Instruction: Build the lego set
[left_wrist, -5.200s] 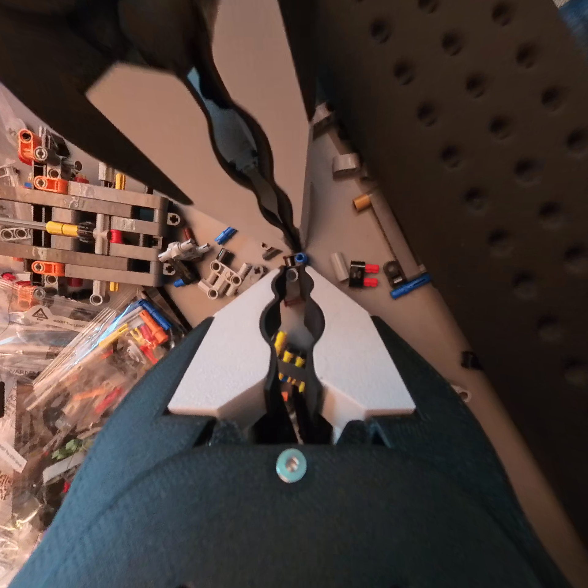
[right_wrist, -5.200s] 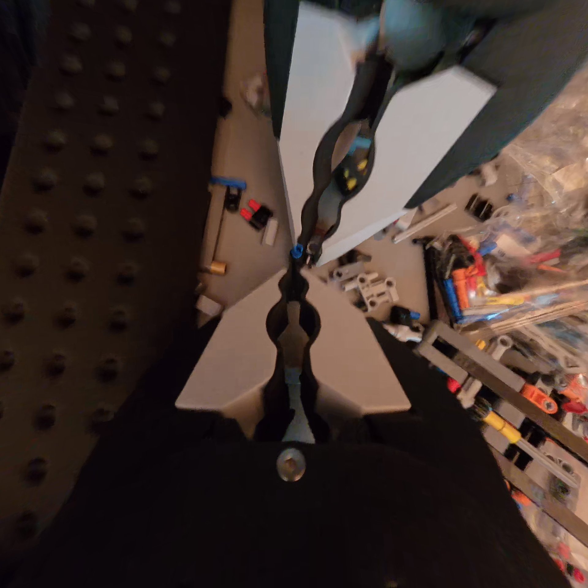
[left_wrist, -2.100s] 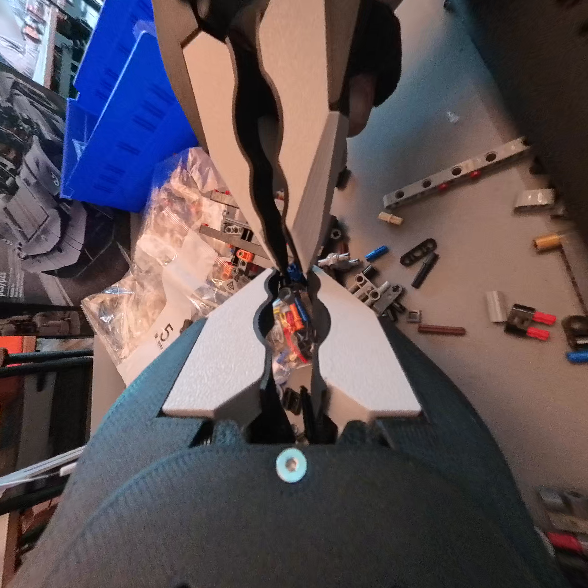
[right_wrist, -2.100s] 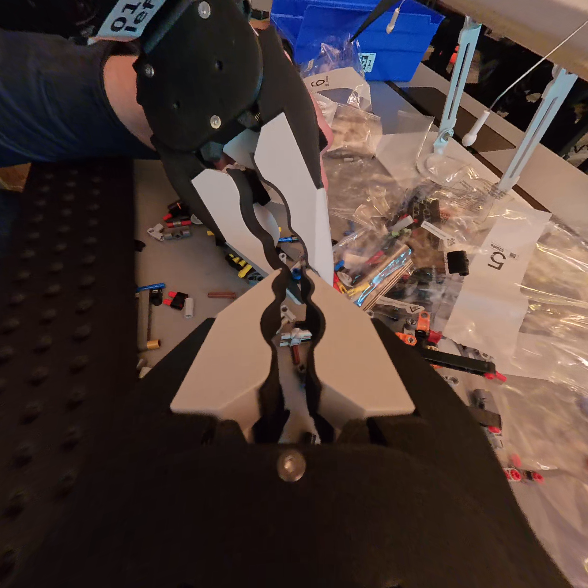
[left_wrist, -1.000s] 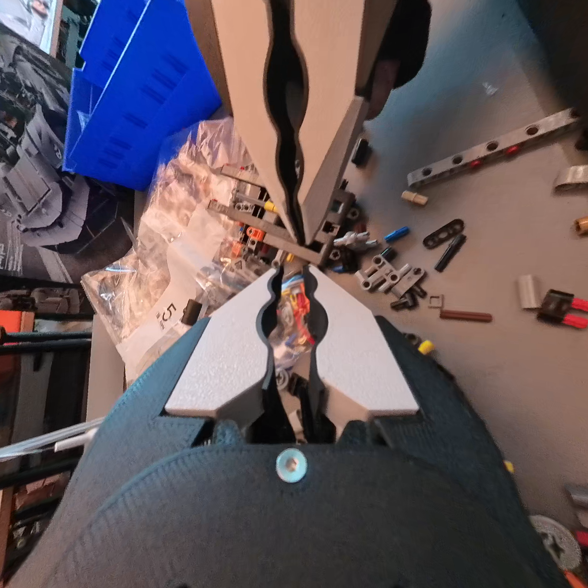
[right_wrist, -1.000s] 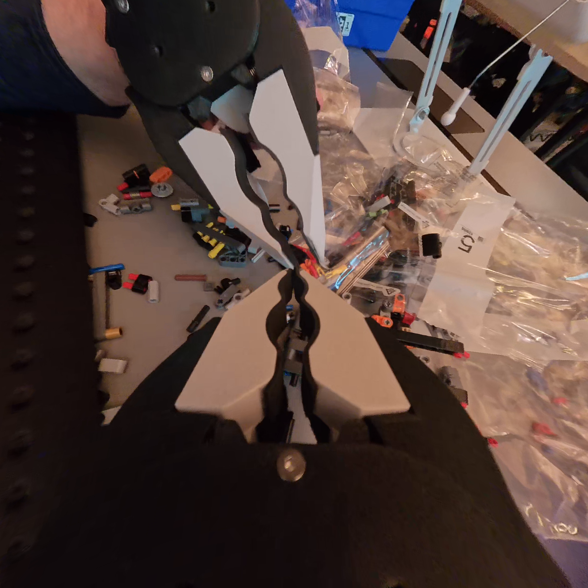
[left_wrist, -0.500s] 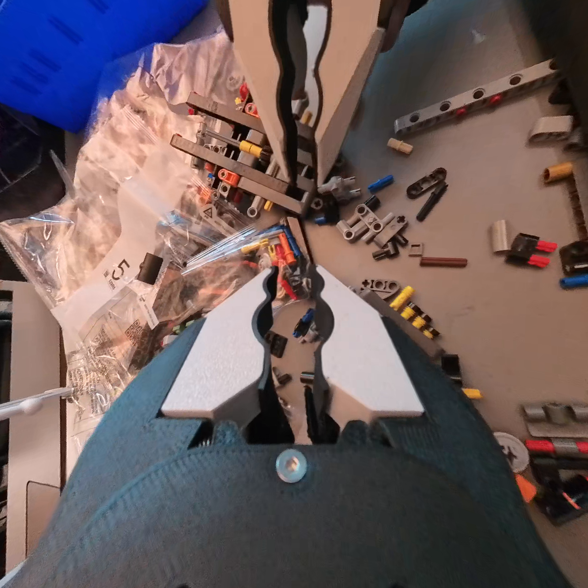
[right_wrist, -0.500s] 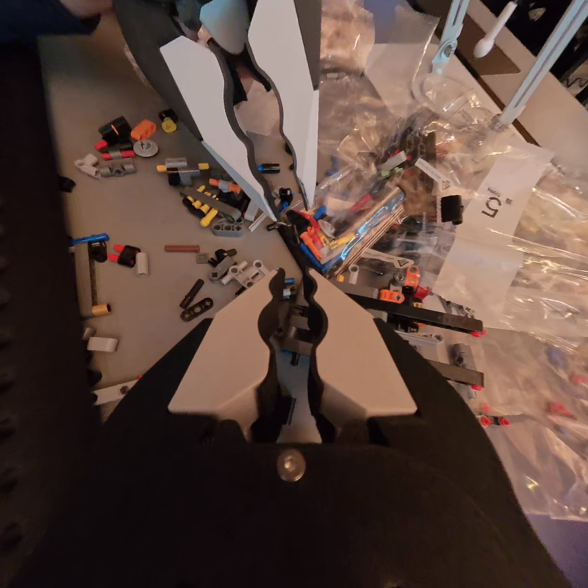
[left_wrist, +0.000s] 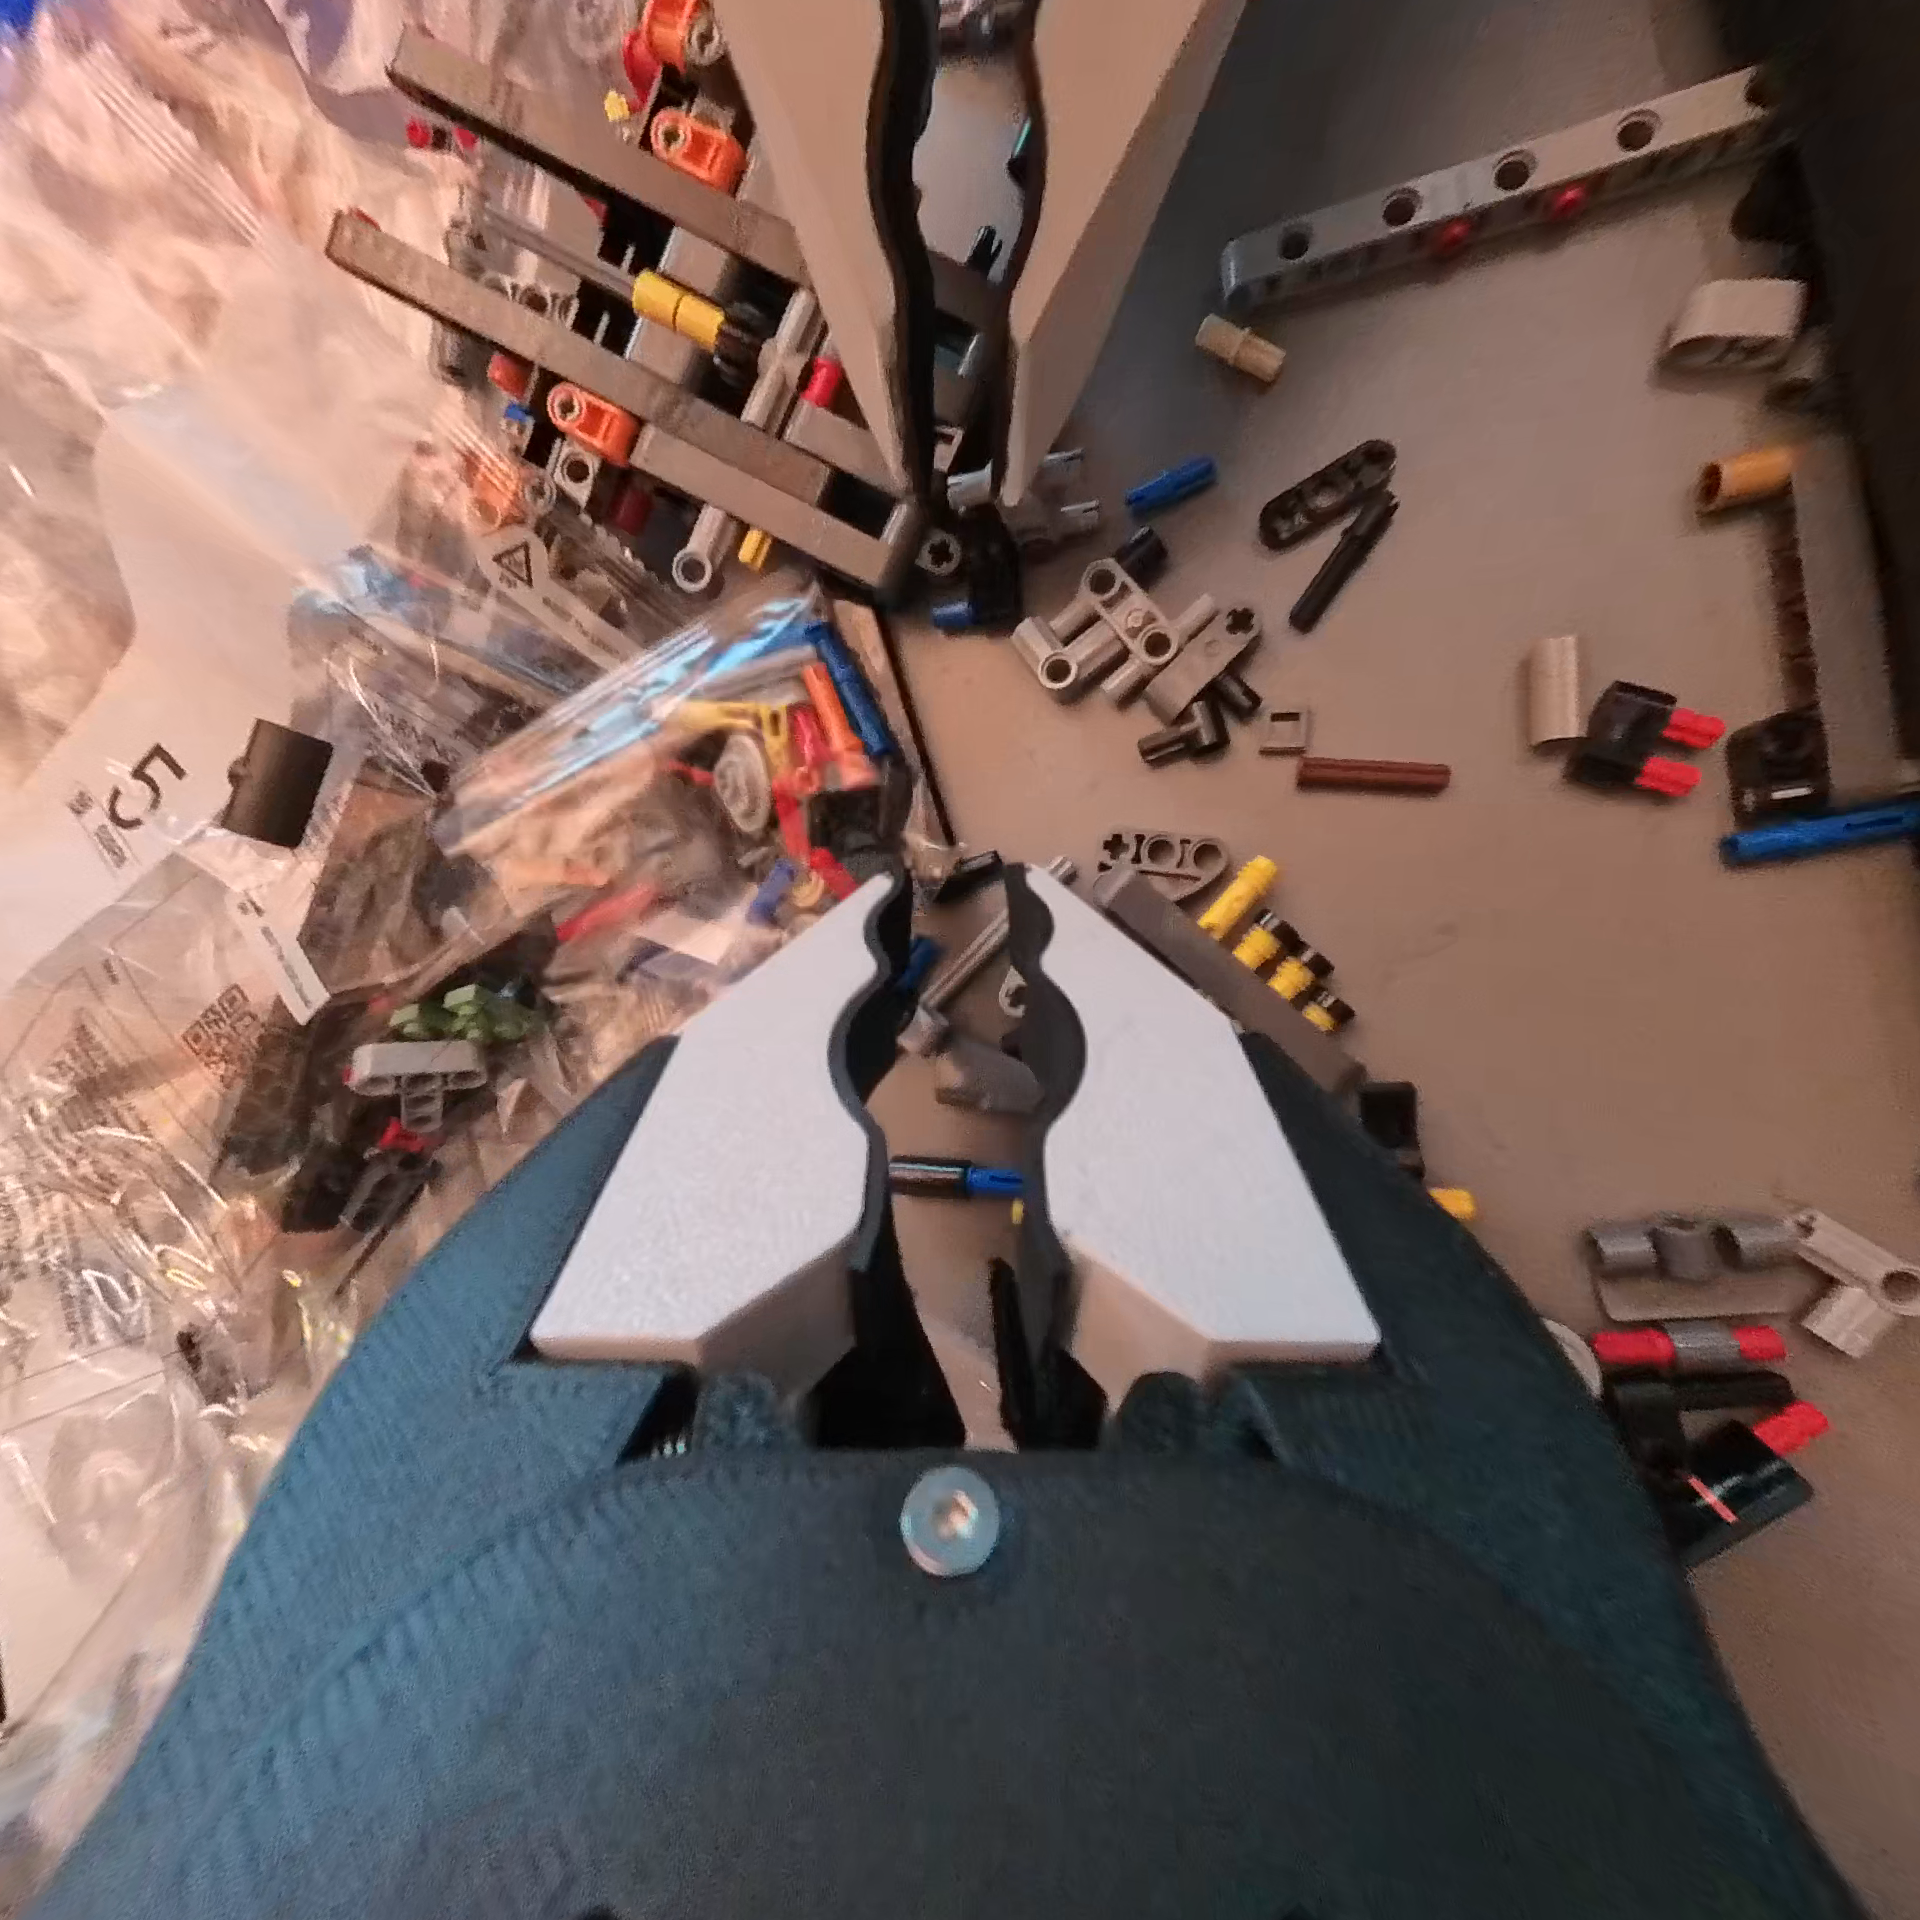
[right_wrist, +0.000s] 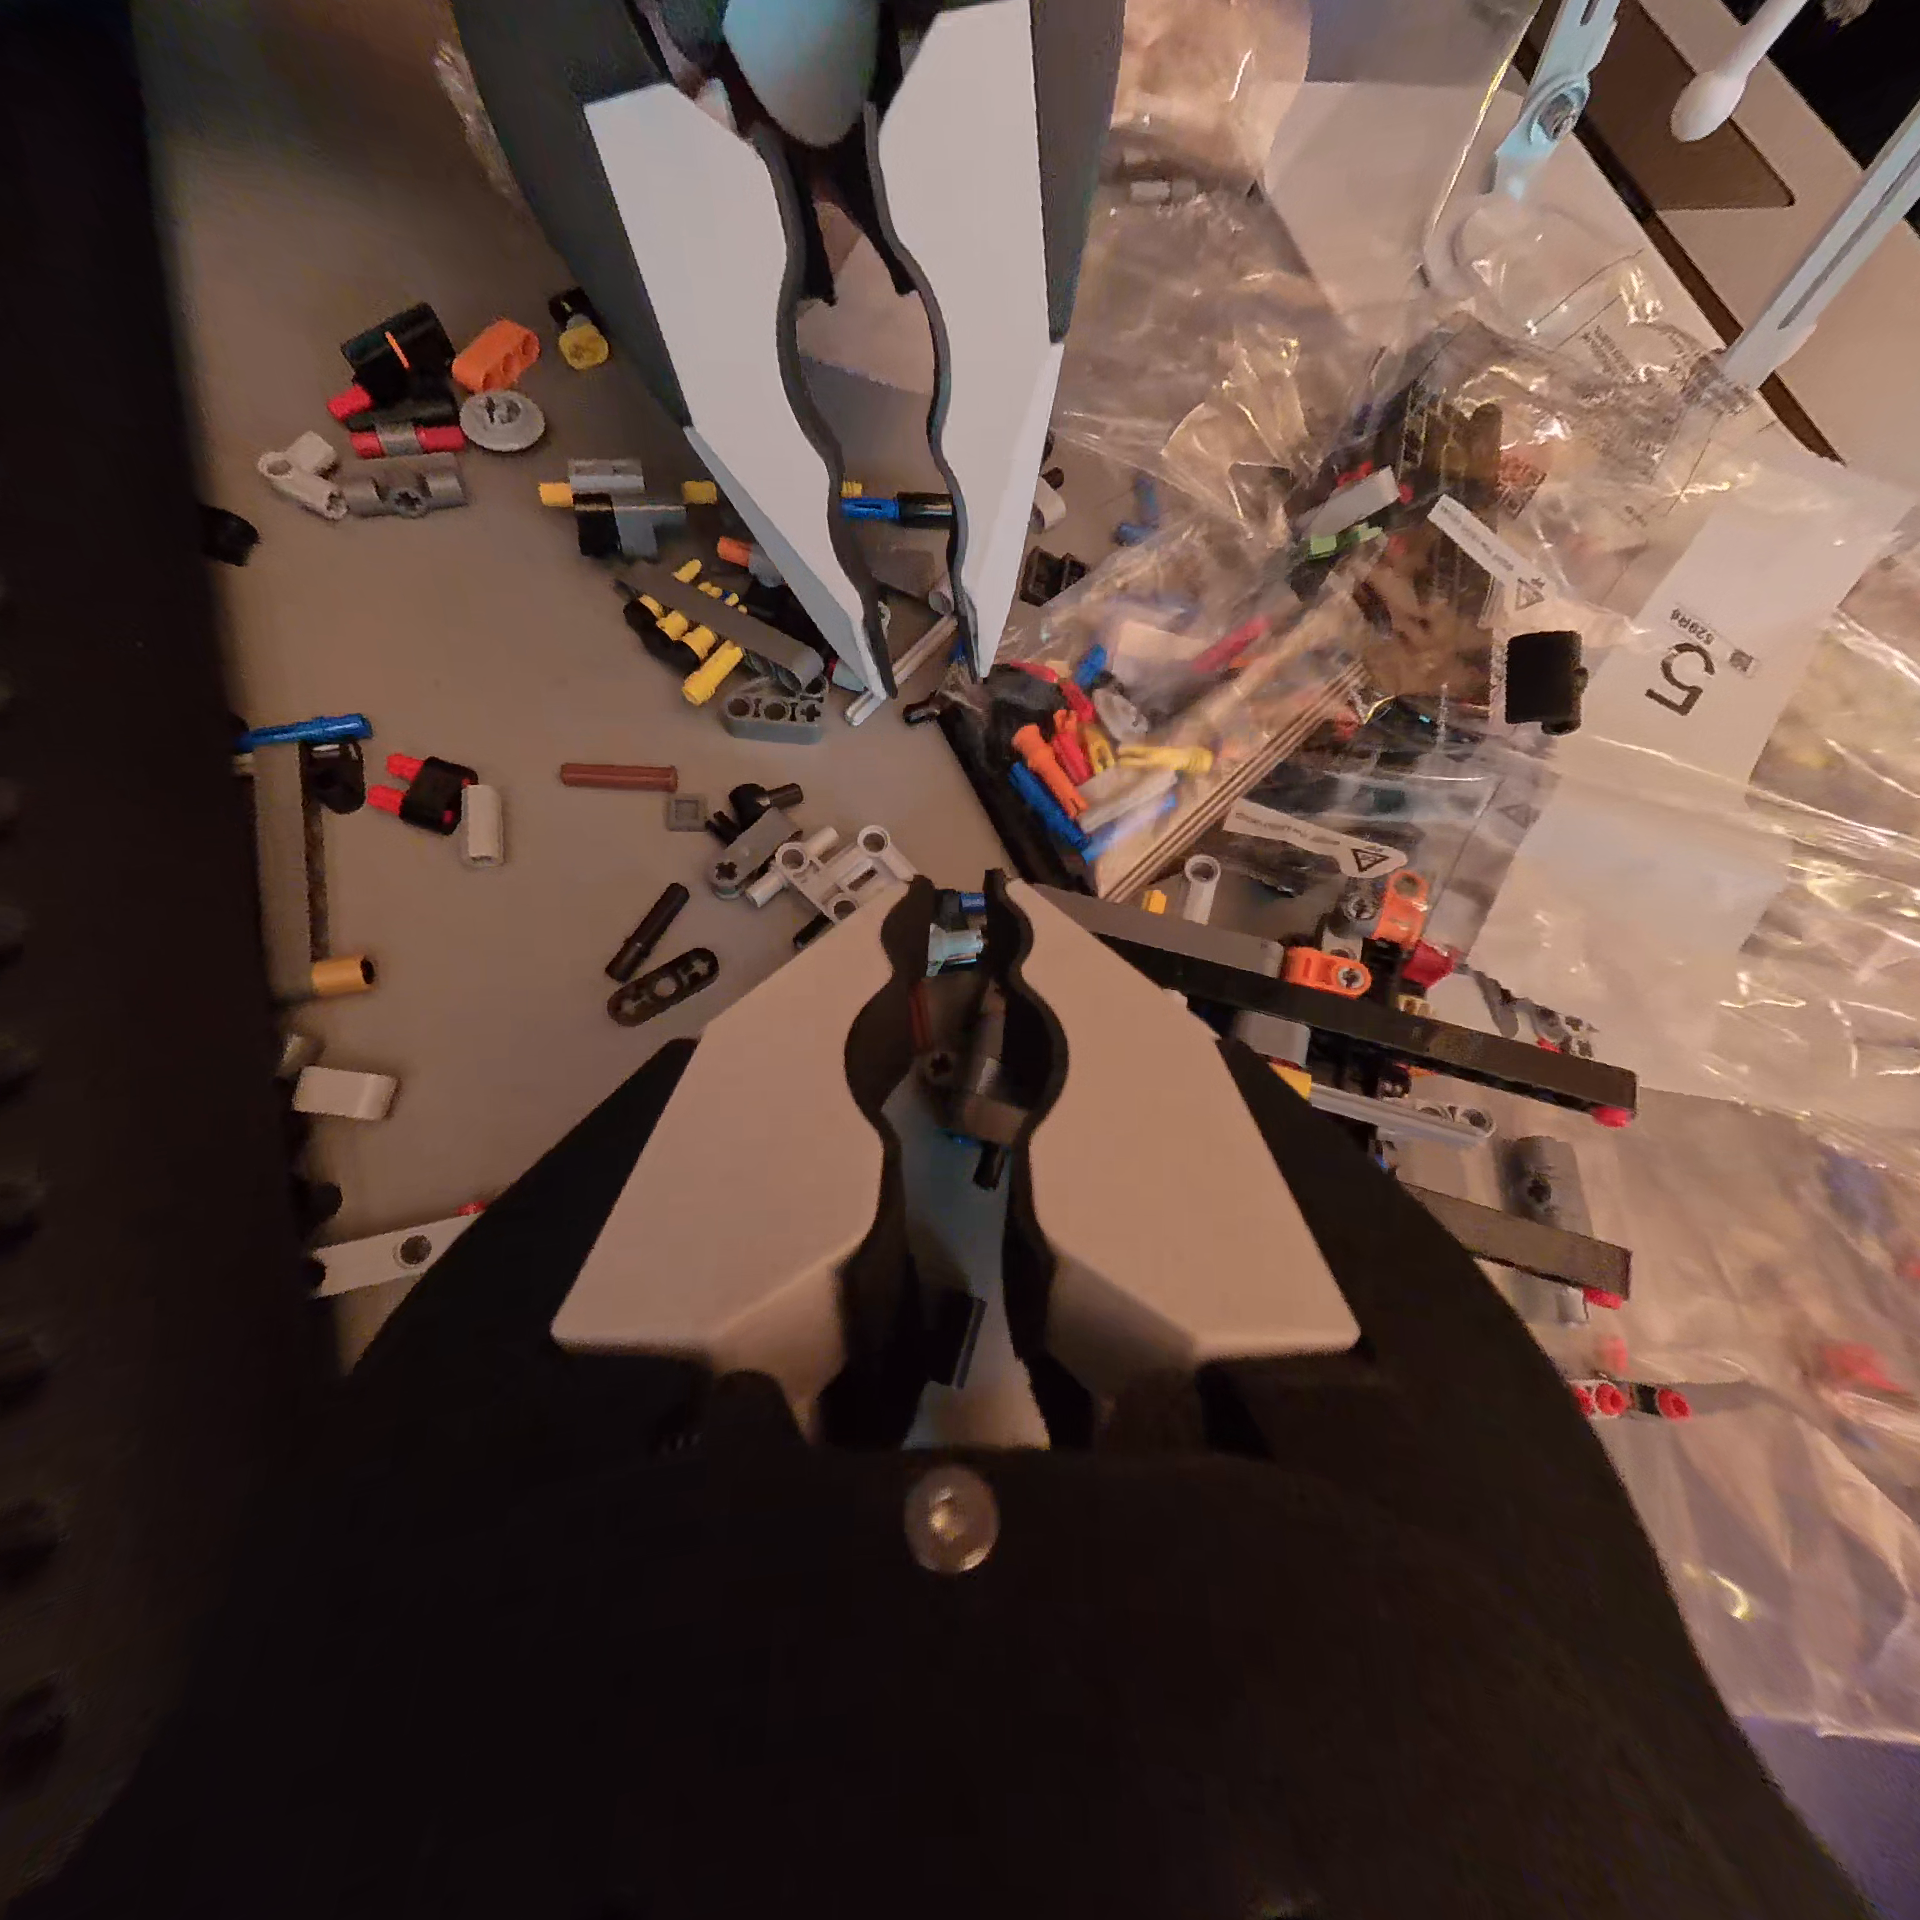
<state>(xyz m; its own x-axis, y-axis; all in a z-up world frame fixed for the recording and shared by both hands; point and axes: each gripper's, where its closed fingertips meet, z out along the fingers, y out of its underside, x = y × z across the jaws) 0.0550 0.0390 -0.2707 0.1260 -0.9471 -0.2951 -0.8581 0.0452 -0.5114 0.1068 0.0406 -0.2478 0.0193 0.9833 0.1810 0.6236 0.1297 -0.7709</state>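
My left gripper (left_wrist: 958, 881) is open and empty, low over loose Lego Technic pieces on the grey table (left_wrist: 1507, 1018). A black and blue pin (left_wrist: 951, 1179) lies on the table between its fingers. My right gripper (right_wrist: 956, 885) is narrowly open. Its tips stand either side of a small light grey piece (right_wrist: 951, 940) at the near end of the dark grey frame assembly (right_wrist: 1403, 1029); I cannot tell if they touch it. In the left wrist view the right gripper (left_wrist: 961, 494) points down at the frame (left_wrist: 727, 457). The left gripper (right_wrist: 928, 681) faces it in the right wrist view.
Clear bags of parts (right_wrist: 1195, 748) lie beside the frame, with a bigger bag (left_wrist: 156, 810) behind. Light grey connectors (left_wrist: 1127, 644), a brown axle (left_wrist: 1371, 774) and a long grey beam (left_wrist: 1496, 197) lie loose. A black studded mat (right_wrist: 104, 727) borders the table. Left tips to right tips: about 6 cm. The brown axle (left_wrist: 1371, 774) sits 6 cm or so from the ends of my left fingers. The right camera catches it too, in the right wrist view (right_wrist: 614, 772).
The two grippers were tip to tip on a blue pin; they have drawn apart and both opened. Both have dropped closer to the table, the right one onto the frame's end.
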